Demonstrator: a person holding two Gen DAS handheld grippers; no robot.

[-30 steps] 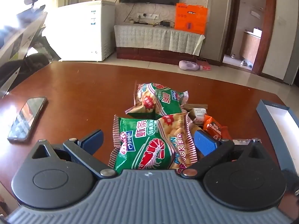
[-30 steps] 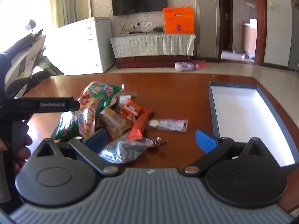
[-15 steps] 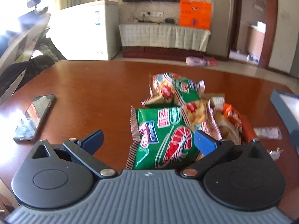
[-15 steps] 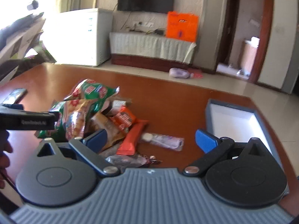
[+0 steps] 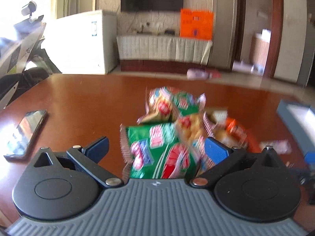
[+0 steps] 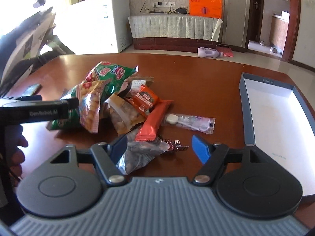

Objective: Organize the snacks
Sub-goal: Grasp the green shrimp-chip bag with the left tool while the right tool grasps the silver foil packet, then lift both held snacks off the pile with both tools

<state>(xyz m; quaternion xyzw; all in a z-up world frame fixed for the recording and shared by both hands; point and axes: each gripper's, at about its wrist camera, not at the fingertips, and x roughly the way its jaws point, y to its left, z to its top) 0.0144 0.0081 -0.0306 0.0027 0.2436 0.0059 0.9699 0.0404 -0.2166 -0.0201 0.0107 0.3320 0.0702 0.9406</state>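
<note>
A phone [image 5: 25, 131] is lying far left on the brown table [image 5: 82, 106], well apart from the snack pile. The left gripper [image 5: 155, 147] is hovering with its jaws apart over the near end of a green shrimp-cracker bag [image 5: 157, 151]; the bag is sitting between the blue pads but they are not pressing on it. That view is blurred, so contact is hard to judge.

In the right wrist view the pile is spreading out mid-table: a green bag [image 6: 110, 76], an orange packet [image 6: 145, 100], a red-orange bar [image 6: 153, 122] and a clear candy wrapper [image 6: 189, 122]. The right gripper [image 6: 157, 147] is sitting just short of the pile, jaws apart and just now closing a little. A silver foil packet [image 6: 141, 153] is lying directly ahead and partly between the fingers, nearer the left pad, its long axis running diagonally toward the crimped end at right. The right hand looks nearer to it, so that is probably its pick.

The open box [image 6: 246, 108], white inside, is lying to the right of the pile, its long axis running away from the camera, empty so far.
</note>
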